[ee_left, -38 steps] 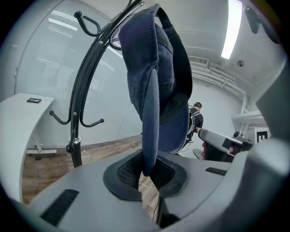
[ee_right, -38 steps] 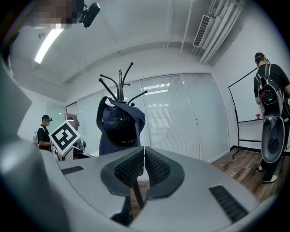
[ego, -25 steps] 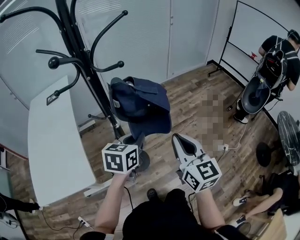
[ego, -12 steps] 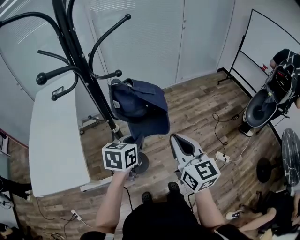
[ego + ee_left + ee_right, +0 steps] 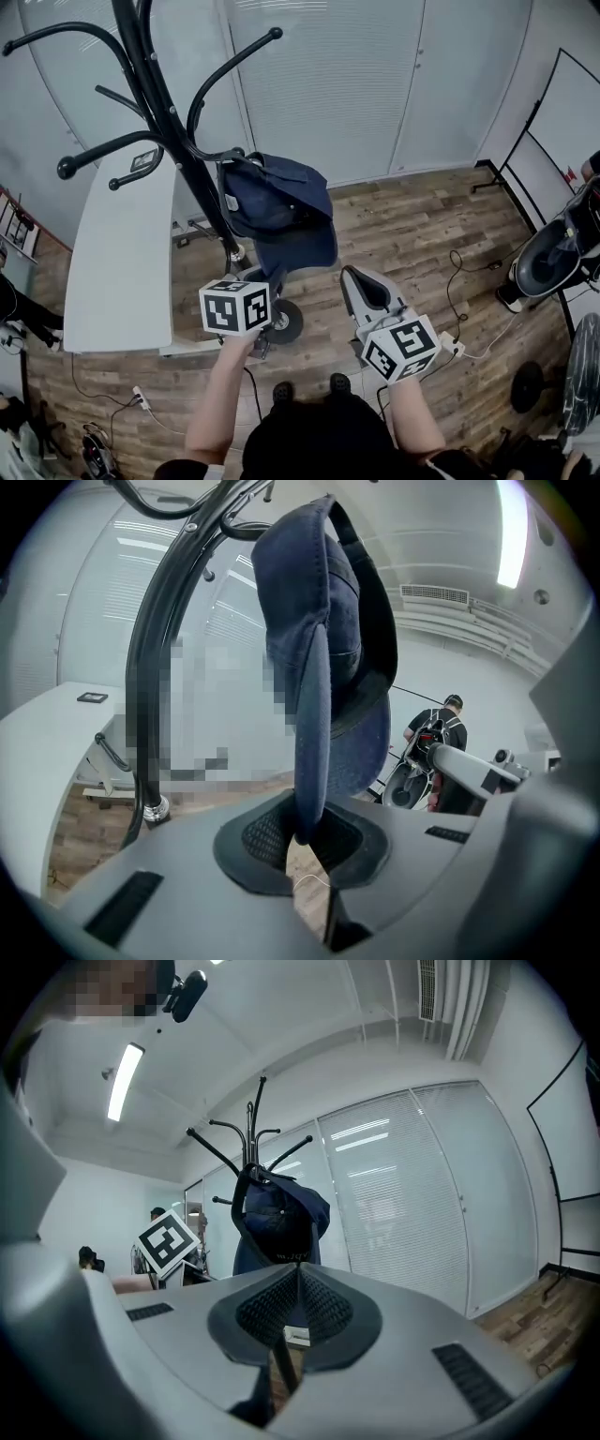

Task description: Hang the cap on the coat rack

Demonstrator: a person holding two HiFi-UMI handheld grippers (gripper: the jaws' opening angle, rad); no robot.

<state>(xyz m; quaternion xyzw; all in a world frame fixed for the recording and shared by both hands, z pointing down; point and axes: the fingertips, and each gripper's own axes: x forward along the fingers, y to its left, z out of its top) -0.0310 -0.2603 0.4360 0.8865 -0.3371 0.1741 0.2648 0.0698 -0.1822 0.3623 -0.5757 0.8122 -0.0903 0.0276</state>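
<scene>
A navy cap (image 5: 277, 208) hangs in the air beside the black coat rack (image 5: 165, 122), its top close to a short hook (image 5: 223, 154). My left gripper (image 5: 274, 277) is shut on the lower edge of the cap's brim. In the left gripper view the cap (image 5: 324, 658) rises from the pinched jaws of the left gripper (image 5: 305, 832), with the coat rack pole (image 5: 147, 724) to the left. My right gripper (image 5: 356, 276) is shut and empty, to the right of the cap. In the right gripper view the right gripper (image 5: 295, 1281) points at the cap (image 5: 277, 1224) and the coat rack (image 5: 249, 1146).
A white table (image 5: 122, 267) stands left of the rack. A round black base (image 5: 284, 321) sits on the wood floor below the cap. Cables and a power strip (image 5: 452, 345) lie to the right. A person (image 5: 586, 220) with a dark round object is at the far right.
The view has swung left, and the rack and table now sit lower. The cap, still held by the left gripper, is nearer the short hook. The right gripper stays shut beside it.
</scene>
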